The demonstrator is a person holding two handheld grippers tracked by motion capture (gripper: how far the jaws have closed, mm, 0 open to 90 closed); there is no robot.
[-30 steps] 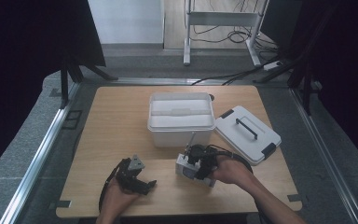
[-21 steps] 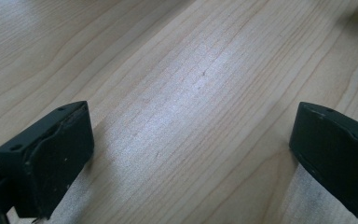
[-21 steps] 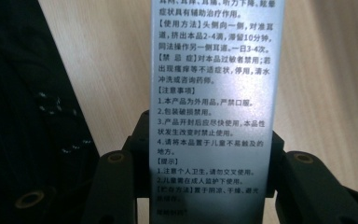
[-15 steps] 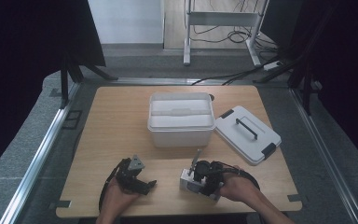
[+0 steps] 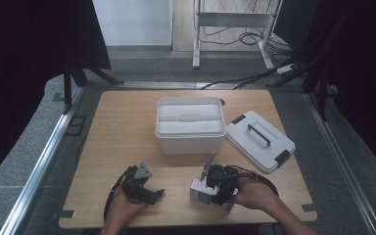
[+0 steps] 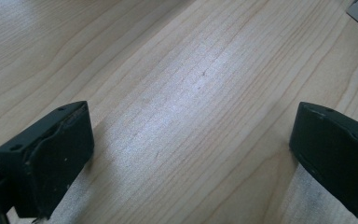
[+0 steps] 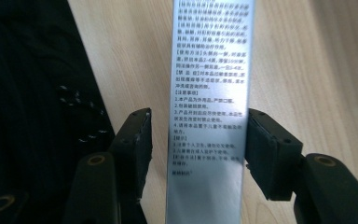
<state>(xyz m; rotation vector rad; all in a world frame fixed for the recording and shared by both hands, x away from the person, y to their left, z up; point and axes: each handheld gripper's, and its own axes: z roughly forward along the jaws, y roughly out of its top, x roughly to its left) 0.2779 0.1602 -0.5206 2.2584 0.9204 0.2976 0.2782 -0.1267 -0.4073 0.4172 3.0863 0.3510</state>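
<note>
White plastic bin sits open mid-tabletop, contents indiscernible, its lid toward the right edge. Near the front edge, the right gripper, jaws just widening, straddles a silver box; the left gripper rests spread.

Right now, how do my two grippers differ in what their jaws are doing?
The left gripper has its jaws wide apart over bare table, nothing between them. The right gripper has a slim silver box printed with text standing between its jaws; they have just been opening, and a gap shows beside the left pad, so the grip looks loosened. In the high view the left gripper lies low near the front edge, as does the right gripper.
</note>
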